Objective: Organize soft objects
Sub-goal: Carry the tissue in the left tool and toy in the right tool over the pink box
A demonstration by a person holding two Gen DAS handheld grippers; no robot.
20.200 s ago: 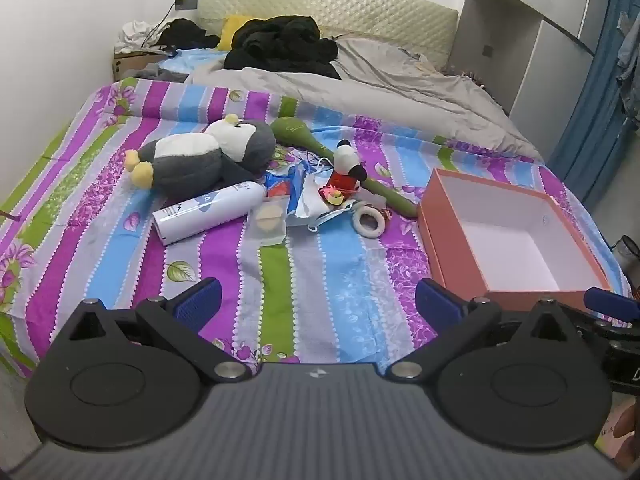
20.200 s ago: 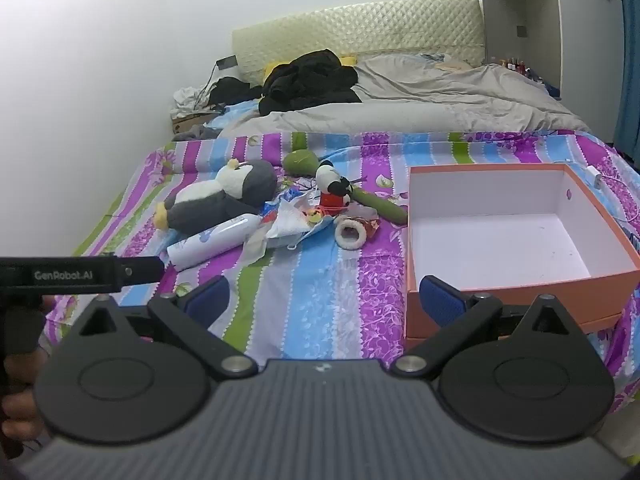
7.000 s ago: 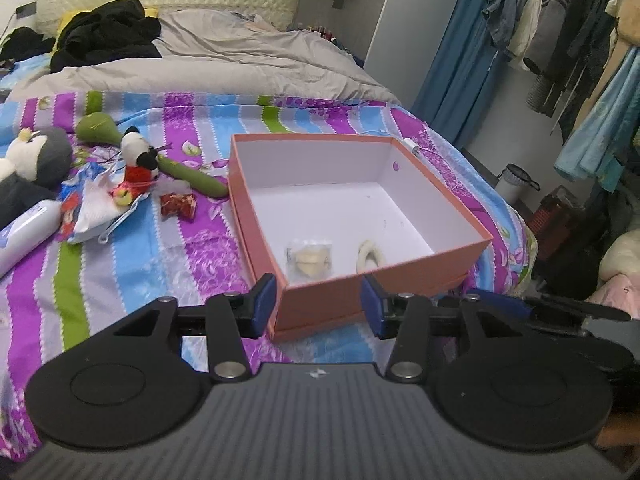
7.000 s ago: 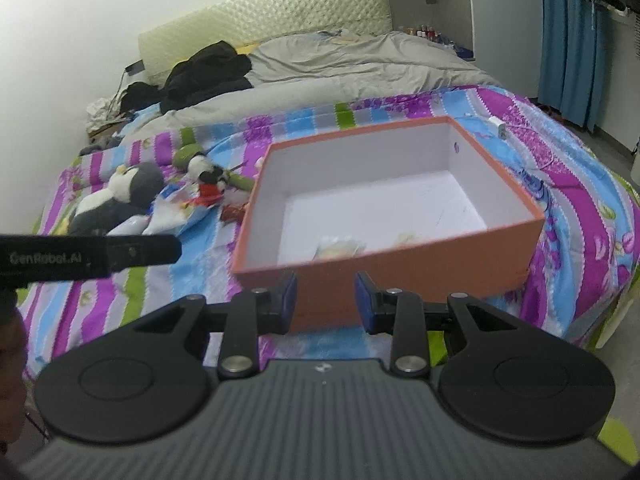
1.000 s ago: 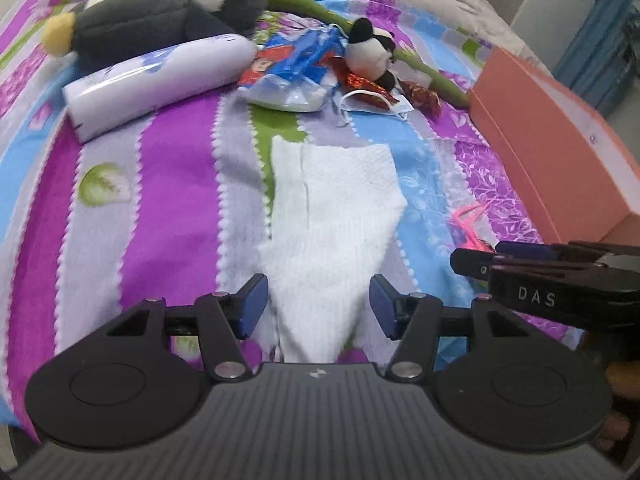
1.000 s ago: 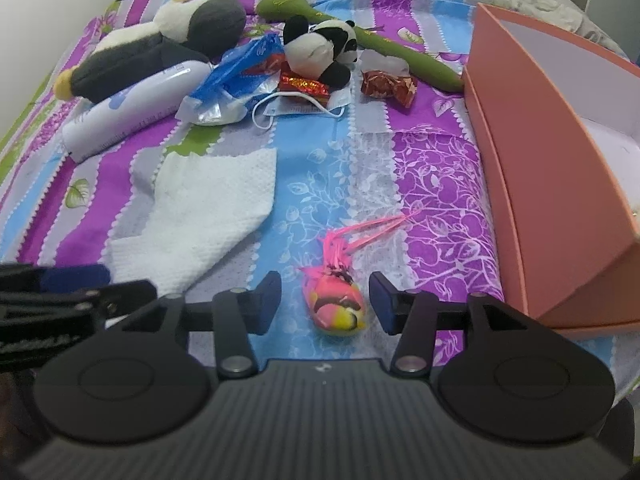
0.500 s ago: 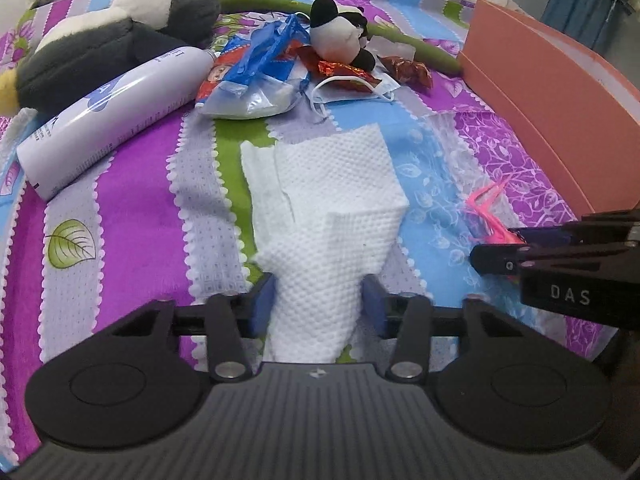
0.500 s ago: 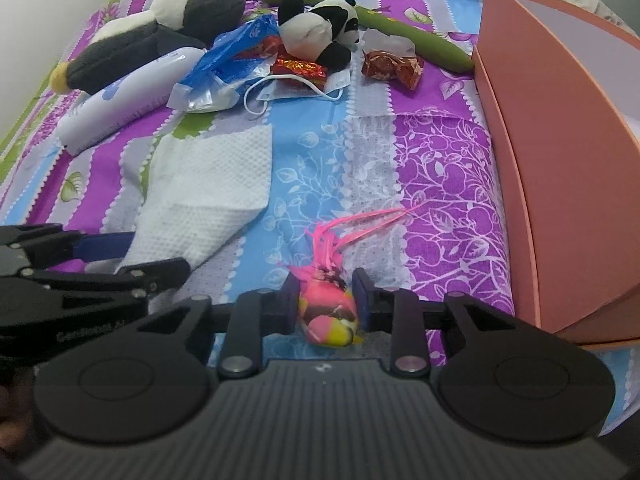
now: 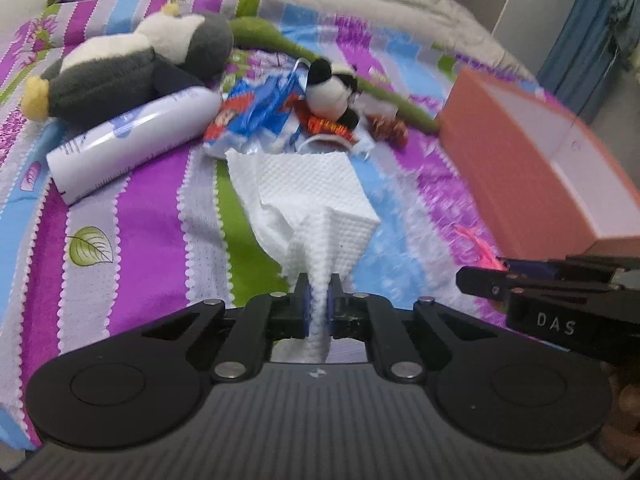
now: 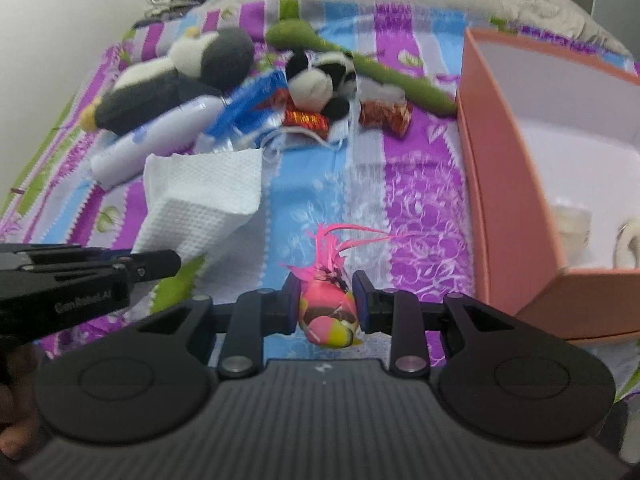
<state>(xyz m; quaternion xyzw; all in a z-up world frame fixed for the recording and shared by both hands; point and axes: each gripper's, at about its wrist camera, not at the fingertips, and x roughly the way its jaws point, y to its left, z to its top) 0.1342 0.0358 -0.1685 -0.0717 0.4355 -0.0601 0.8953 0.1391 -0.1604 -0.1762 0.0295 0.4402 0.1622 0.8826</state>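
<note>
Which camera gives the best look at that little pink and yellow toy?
The right wrist view: the pink and yellow toy sits centred, clamped in the right gripper. The left wrist view catches only its pink streamers, blurred, beside that gripper.

Soft, even indoor light — motion blur throughout, fisheye bending at the edges

A bed (image 9: 152, 216) with a striped floral cover carries a grey penguin plush (image 9: 120, 68), white tube (image 9: 132, 140), small panda (image 9: 332, 88), wrappers, seemingly sweets (image 10: 384, 114), and an orange box (image 10: 508, 184).
</note>
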